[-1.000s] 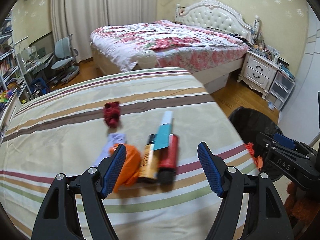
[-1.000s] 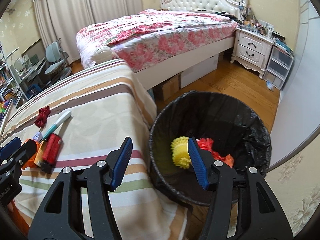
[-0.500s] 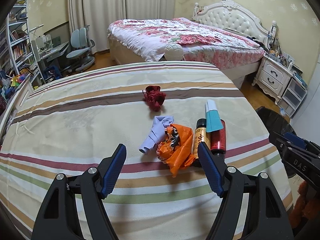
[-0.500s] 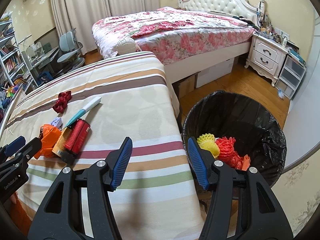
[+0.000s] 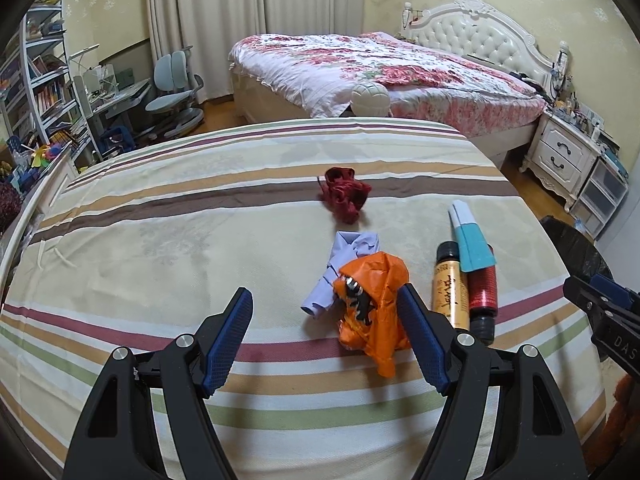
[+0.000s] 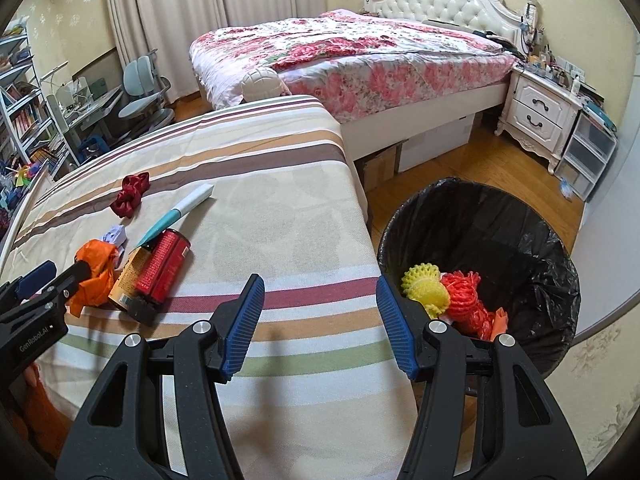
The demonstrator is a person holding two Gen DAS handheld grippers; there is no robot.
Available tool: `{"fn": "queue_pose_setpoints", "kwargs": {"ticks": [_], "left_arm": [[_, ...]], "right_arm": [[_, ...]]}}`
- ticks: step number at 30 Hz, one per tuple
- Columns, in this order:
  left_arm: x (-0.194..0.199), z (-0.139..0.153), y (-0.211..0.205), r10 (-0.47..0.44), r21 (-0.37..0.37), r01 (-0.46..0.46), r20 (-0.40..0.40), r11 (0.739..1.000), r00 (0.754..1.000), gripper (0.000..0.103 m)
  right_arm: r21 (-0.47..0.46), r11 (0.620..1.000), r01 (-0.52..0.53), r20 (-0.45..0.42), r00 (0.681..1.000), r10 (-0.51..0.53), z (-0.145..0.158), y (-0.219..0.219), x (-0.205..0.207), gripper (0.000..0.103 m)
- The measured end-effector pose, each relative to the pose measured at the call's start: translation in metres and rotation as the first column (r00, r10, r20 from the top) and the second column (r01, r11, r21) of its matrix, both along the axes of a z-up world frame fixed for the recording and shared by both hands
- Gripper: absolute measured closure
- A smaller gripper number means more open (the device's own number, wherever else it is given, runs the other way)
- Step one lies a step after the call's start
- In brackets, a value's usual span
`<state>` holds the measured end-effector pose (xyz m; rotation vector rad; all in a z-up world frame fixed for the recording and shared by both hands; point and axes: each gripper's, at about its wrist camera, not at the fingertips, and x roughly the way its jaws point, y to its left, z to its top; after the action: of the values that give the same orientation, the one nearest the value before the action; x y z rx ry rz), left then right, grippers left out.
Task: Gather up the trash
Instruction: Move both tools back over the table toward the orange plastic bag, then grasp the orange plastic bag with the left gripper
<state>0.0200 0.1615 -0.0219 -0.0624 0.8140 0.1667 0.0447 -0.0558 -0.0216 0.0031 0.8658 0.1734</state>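
Note:
On the striped bed (image 5: 160, 240) lie an orange plastic bag (image 5: 374, 304), crumpled lilac paper (image 5: 340, 268), a red scrunchie (image 5: 344, 194), a yellow bottle (image 5: 450, 286), a red can (image 5: 482, 290) and a white-teal tube (image 5: 468, 236). My left gripper (image 5: 326, 336) is open and empty, its right finger beside the orange bag. My right gripper (image 6: 320, 322) is open and empty over the bed's edge, left of the black-lined trash bin (image 6: 520, 216), which holds yellow and red net trash (image 6: 444, 296).
A floral bed (image 6: 360, 52) with a white headboard stands behind. A white nightstand (image 6: 536, 112) and plastic drawers (image 6: 588, 148) are at the right. A desk, chairs (image 5: 172, 80) and bookshelf (image 5: 36, 80) are at the far left. Wooden floor surrounds the bin.
My left gripper has swung left, so the trash pile now sits right of centre. My right gripper has moved left from above the bin to over the bed's edge.

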Motion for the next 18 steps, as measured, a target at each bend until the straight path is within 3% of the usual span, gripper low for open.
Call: {"fn": "queue_pose_setpoints", "kwargs": {"ticks": [18], "left_arm": [[-0.005,-0.003,0.04,0.092,0.009,-0.092,-0.005,0.996,0.996,0.03]], "right_arm": [[-0.008,1.0,-0.03,-0.001,1.0,0.03,0.001,0.014,-0.001,0.046]]}}
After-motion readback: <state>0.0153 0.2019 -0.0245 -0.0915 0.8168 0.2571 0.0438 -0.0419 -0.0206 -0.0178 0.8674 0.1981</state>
